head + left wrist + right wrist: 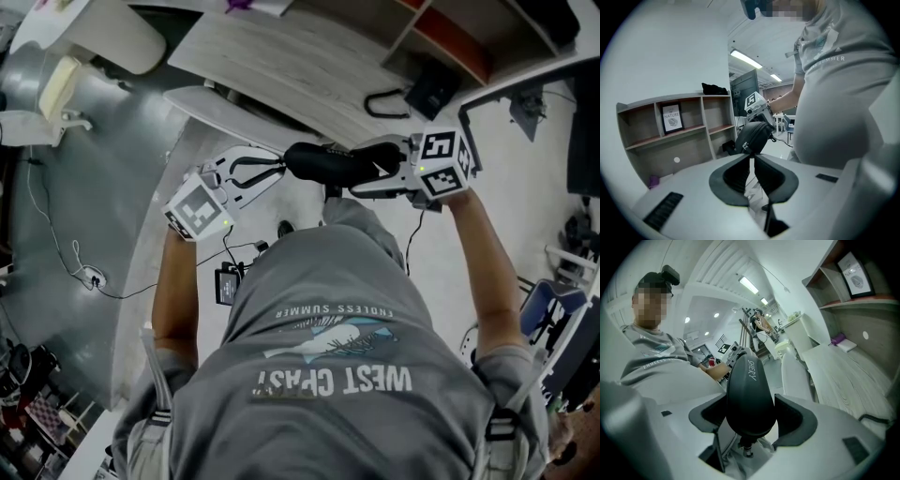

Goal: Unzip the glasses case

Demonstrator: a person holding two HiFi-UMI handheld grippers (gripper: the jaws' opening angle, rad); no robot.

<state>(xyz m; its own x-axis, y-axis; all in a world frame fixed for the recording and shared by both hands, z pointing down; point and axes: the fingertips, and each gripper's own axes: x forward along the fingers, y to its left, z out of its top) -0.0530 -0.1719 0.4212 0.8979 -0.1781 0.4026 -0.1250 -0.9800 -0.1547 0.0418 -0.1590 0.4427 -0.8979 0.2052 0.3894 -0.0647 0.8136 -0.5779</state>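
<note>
I am holding the black glasses case (323,161) in the air in front of my chest. My right gripper (751,418) is clamping its rounded end between both pads. My left gripper (751,158) is standing narrow, tips at the zipper pull (746,148); whether they are pinching it, I cannot tell.

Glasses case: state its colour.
The glasses case is black, with white lettering on its shell; the right gripper view shows it best.
</note>
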